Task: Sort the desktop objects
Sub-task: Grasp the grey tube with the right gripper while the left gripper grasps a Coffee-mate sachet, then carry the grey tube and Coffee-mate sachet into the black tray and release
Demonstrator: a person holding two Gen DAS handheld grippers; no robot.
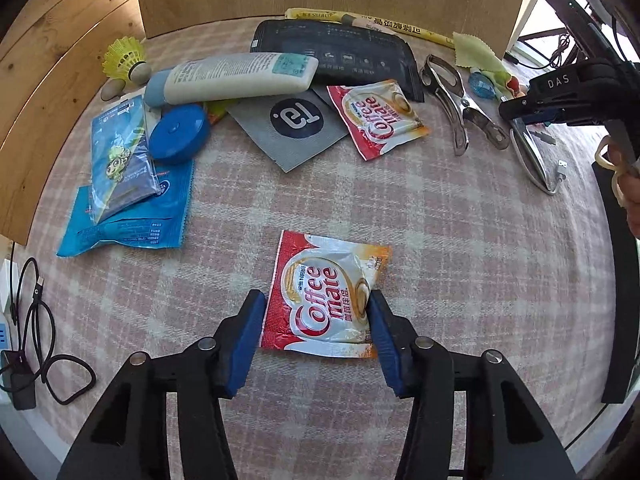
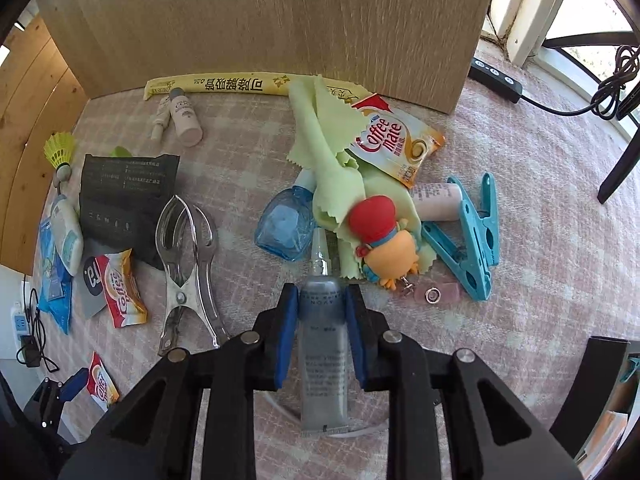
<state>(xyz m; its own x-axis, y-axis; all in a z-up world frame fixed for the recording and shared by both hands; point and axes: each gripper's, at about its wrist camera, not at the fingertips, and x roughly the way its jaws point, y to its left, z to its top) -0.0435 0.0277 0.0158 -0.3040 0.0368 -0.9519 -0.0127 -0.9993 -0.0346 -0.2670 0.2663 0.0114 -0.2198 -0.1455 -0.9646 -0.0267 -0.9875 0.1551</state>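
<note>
My left gripper (image 1: 318, 306) is open, its blue pads on either side of a red and white Coffee mate sachet (image 1: 326, 294) lying flat on the checked cloth; the right pad touches the sachet's edge. A second Coffee mate sachet (image 1: 376, 118) lies farther back. My right gripper (image 2: 322, 300) is shut on a grey tube (image 2: 322, 340), nozzle pointing forward, held over the cloth. It shows at the right edge of the left wrist view (image 1: 532, 110). A third sachet (image 2: 396, 140) lies on a green cloth (image 2: 332, 148).
A white lotion tube (image 1: 236, 78), blue round case (image 1: 180, 132), blue packets (image 1: 128, 208), black pouch (image 1: 340, 54), metal tongs (image 2: 186, 256), shuttlecock (image 1: 124, 58), blue bottle (image 2: 286, 224), toy figure (image 2: 386, 240), teal clip (image 2: 472, 244), wooden board (image 2: 280, 20). Cables lie at the left table edge (image 1: 36, 340).
</note>
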